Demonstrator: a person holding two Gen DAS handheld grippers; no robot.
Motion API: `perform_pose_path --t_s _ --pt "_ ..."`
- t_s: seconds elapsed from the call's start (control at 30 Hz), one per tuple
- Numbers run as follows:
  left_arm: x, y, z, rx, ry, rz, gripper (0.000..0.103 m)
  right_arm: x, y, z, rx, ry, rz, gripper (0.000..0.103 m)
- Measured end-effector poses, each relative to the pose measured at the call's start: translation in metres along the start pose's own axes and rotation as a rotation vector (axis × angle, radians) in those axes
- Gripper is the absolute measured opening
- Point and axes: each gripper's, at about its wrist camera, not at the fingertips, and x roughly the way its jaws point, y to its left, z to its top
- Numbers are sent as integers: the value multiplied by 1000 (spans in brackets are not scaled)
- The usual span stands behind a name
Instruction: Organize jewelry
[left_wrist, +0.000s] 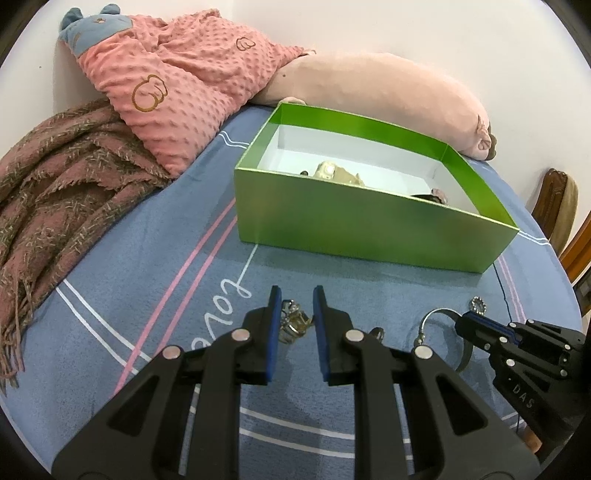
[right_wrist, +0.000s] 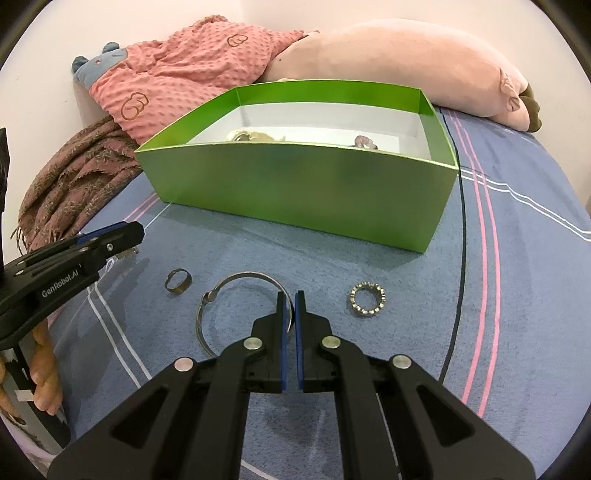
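A green box (left_wrist: 369, 225) (right_wrist: 303, 192) stands on the blue bedspread with a few jewelry pieces inside. My left gripper (left_wrist: 297, 295) is open around a cluster of gold and silver rings (left_wrist: 291, 321) lying on the spread. My right gripper (right_wrist: 290, 299) is shut on the rim of a thin silver bangle (right_wrist: 207, 306), also seen in the left wrist view (left_wrist: 428, 321). A dark band ring (right_wrist: 178, 280) lies left of the bangle. A studded silver ring (right_wrist: 367, 298) (left_wrist: 477, 305) lies to the right.
A pink dotted blanket with a blue plush head (left_wrist: 177, 88) (right_wrist: 184, 66), a long pink plush (left_wrist: 369, 81) (right_wrist: 406, 55) and a brown fringed scarf (left_wrist: 55, 192) (right_wrist: 70, 184) lie behind and left of the box. A wooden chair (left_wrist: 557, 206) stands at right.
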Motion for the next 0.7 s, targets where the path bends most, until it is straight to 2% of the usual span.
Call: perform_pose_path --t_s 0.5,0.7 --pt "2 2 1 -7 15 3 17 -1 2 -1 -5 -6 7 3" --pt "3 6 4 -33 16 -28 17 -12 2 1 2 -52 8 3"
